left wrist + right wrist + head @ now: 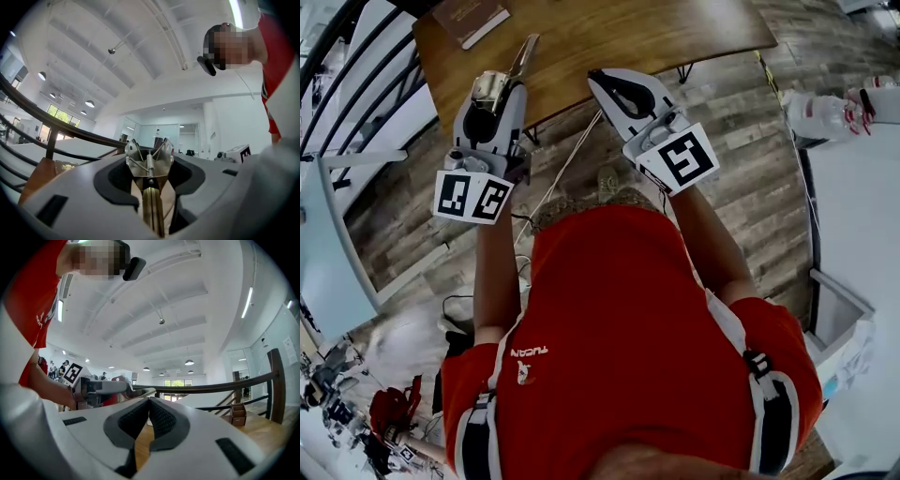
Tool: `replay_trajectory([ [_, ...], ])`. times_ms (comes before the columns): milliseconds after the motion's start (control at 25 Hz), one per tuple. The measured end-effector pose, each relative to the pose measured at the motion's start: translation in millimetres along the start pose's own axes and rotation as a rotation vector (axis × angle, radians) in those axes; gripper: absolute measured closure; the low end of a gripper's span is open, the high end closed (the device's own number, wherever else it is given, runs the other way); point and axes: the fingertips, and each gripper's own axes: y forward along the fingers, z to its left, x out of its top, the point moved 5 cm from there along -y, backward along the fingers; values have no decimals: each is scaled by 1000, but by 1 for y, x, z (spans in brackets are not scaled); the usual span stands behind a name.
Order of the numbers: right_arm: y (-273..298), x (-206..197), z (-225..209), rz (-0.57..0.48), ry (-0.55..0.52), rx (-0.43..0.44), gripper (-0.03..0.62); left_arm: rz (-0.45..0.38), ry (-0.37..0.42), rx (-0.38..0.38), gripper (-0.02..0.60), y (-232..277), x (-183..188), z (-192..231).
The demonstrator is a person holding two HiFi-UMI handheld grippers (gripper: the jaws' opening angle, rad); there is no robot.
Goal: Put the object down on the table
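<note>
My left gripper [494, 91] is shut on a metal spring-loaded tool [512, 73], whose long handles stick out past the jaws over the near edge of the wooden table [609, 37]. The left gripper view shows the tool's spring and hinged metal plates [149, 161] upright between the grey jaws, held in the air above the table. My right gripper [600, 79] hovers to the right at about the same height. Its ribbed pads [159, 417] meet at the tip with nothing between them. The left gripper [110, 387] with the tool also appears in the right gripper view.
A brown book [471, 19] lies at the table's far left corner. A small brown box [238, 414] stands on the table. A dark curved railing [356, 75] runs along the left. A white counter with bottles [825, 112] is at the right. Wood floor lies below.
</note>
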Motion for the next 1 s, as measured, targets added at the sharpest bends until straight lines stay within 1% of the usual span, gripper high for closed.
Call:
replay_trajectory([
  [200, 13, -17, -22, 33, 32, -1, 569, 44, -14, 22, 390, 27, -18, 15],
  [400, 28, -27, -31, 54, 40, -24, 569, 82, -25, 24, 390, 45, -33, 35],
  [840, 65, -39, -59, 109, 31, -123, 569, 169, -39, -44, 390, 90, -67, 79],
  [1000, 79, -51, -62, 138, 26, -160, 569, 205, -45, -74, 390, 100, -79, 91],
])
